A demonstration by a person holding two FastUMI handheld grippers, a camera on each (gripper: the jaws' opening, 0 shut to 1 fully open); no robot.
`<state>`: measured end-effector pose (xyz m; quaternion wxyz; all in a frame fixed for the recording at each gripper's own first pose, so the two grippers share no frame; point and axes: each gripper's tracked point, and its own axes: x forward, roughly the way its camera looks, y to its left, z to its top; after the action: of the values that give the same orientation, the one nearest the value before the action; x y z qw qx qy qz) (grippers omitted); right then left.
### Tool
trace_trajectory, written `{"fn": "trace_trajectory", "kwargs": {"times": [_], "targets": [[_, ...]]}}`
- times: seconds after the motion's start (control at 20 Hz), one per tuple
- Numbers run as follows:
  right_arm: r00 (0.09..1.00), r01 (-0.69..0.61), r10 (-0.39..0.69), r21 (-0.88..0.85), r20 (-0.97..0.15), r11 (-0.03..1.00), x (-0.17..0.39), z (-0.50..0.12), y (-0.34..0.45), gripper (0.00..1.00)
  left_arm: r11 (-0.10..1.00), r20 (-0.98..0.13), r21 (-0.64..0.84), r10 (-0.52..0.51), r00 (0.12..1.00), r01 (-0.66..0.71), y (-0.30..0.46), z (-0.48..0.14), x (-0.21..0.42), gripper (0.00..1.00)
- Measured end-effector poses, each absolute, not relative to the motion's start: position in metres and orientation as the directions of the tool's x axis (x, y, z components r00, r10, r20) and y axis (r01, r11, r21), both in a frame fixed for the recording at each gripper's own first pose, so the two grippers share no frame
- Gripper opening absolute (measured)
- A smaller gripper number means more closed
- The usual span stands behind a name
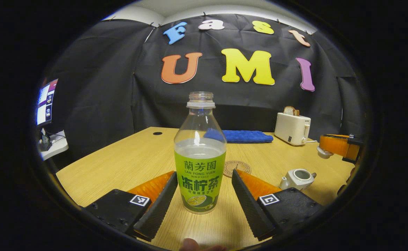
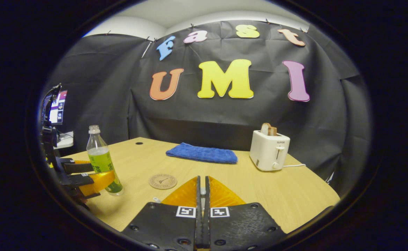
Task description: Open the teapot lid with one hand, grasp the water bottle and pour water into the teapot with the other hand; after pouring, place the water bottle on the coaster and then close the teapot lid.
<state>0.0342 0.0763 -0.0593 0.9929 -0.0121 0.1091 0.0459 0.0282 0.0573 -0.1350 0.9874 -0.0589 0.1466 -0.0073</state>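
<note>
Right gripper [image 2: 202, 190] jaws closed, hiding the lid [image 2: 203, 191] between.

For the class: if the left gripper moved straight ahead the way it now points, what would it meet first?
Most likely the water bottle, standing upright and uncapped between the open left gripper fingers, not yet touched. The coaster lies behind it.

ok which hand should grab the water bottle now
Left: the left tongs stand open either side of the water bottle, while the right tongs are shut on the teapot lid.
</note>
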Motion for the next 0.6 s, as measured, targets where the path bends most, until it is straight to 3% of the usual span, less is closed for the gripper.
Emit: {"fn": "trace_trajectory", "kwargs": {"times": [0.25,0.6], "targets": [[0.97,-0.095,0.091,-0.007,-0.226,0.995,0.034,-0.06,0.065,0.0,0.995,-0.302,-0.098,-0.007,0.953,-0.024,0.061,-0.136,0.03,0.8],[0.971,-0.08,0.081,0.015,-0.223,0.997,0.031,-0.057,0.043,0.01,0.997,-0.31,0.075,0.013,0.951,0.01,0.062,-0.122,0.03,0.75]]}}
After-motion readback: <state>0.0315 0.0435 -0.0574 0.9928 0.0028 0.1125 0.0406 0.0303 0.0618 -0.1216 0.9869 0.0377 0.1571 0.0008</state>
